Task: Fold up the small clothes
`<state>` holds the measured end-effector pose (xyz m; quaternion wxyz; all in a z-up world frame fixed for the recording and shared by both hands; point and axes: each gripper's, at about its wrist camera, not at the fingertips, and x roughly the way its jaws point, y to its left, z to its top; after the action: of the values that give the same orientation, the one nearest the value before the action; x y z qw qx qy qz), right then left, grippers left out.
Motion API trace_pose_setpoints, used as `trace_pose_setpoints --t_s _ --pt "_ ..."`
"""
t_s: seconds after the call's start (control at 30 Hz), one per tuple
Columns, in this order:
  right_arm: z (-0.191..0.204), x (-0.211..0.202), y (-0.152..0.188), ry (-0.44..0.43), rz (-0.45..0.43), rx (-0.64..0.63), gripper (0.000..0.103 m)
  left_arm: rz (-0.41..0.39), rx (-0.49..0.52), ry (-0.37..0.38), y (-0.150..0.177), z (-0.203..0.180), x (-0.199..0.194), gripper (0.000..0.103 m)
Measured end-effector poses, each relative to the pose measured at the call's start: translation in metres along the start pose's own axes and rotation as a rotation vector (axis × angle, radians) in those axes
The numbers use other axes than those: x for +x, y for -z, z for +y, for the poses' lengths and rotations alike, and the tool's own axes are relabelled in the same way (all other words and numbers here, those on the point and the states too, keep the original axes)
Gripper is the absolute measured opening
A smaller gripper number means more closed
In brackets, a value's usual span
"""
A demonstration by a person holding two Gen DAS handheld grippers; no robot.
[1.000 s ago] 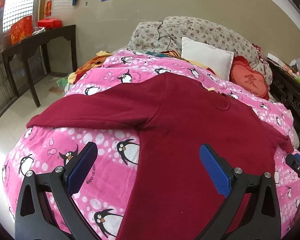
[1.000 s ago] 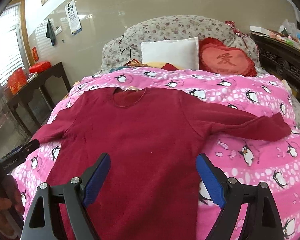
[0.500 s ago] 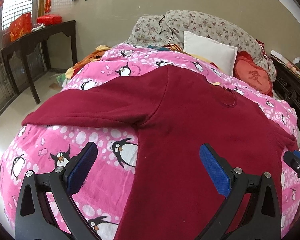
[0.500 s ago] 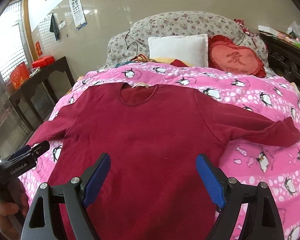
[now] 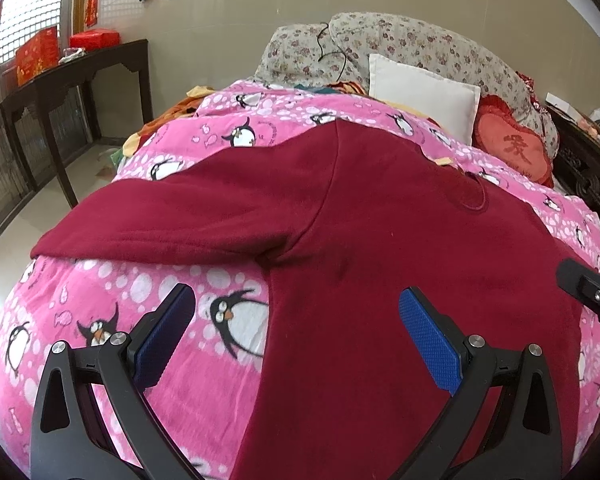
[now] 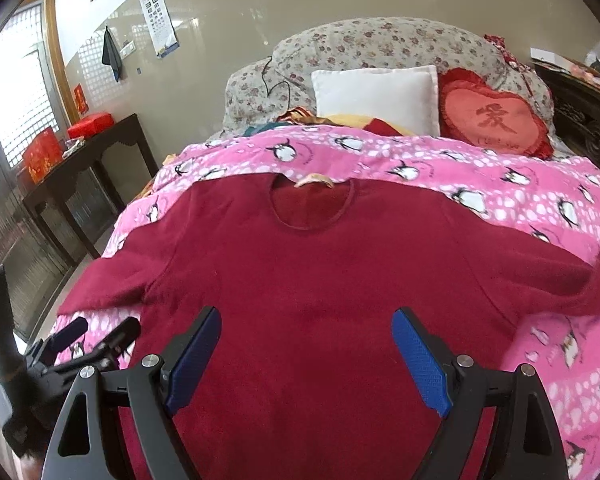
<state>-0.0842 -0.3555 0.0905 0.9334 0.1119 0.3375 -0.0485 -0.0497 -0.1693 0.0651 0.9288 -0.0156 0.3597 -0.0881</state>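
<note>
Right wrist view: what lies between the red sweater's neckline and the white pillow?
In the right wrist view, a band of the pink penguin quilt separates the red sweater from the white pillow; bunched clothes lie at the pillow's foot.

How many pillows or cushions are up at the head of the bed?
2 stand out: a white pillow in the middle and a red heart cushion touching its right side, both leaning on a floral bolster. Others may be hidden under the pink quilt.

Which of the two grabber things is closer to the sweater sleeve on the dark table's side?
Left. The left gripper hovers just below that sleeve. The right gripper hangs over the sweater middle, farther away.
</note>
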Motion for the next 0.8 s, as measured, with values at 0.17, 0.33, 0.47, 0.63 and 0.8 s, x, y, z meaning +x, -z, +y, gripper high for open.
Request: trace_pose_setpoints --t_s 0.17,0.33,0.47,0.63,0.8 --pt "0.003 0.017 0.006 0.025 -0.04 -0.02 0.087 -0.026 0.021 -0.032 0.0 -0.001 0.014 0.102" --pt "0.001 0.024 0.006 0.054 -0.069 -0.045 0.087 -0.052 0.029 -0.025 -0.002 -0.006 0.024 0.102" --pt "0.0 0.02 0.007 0.049 -0.115 -0.061 0.087 -0.034 0.036 -0.019 0.001 -0.011 0.034 0.102" --pt "-0.003 0.021 0.008 0.031 -0.11 -0.047 0.087 -0.049 0.04 -0.014 0.003 -0.013 0.031 0.102" --pt "0.0 0.03 0.012 0.043 -0.072 -0.059 0.087 -0.005 0.044 0.014 0.005 -0.015 0.04 0.102"
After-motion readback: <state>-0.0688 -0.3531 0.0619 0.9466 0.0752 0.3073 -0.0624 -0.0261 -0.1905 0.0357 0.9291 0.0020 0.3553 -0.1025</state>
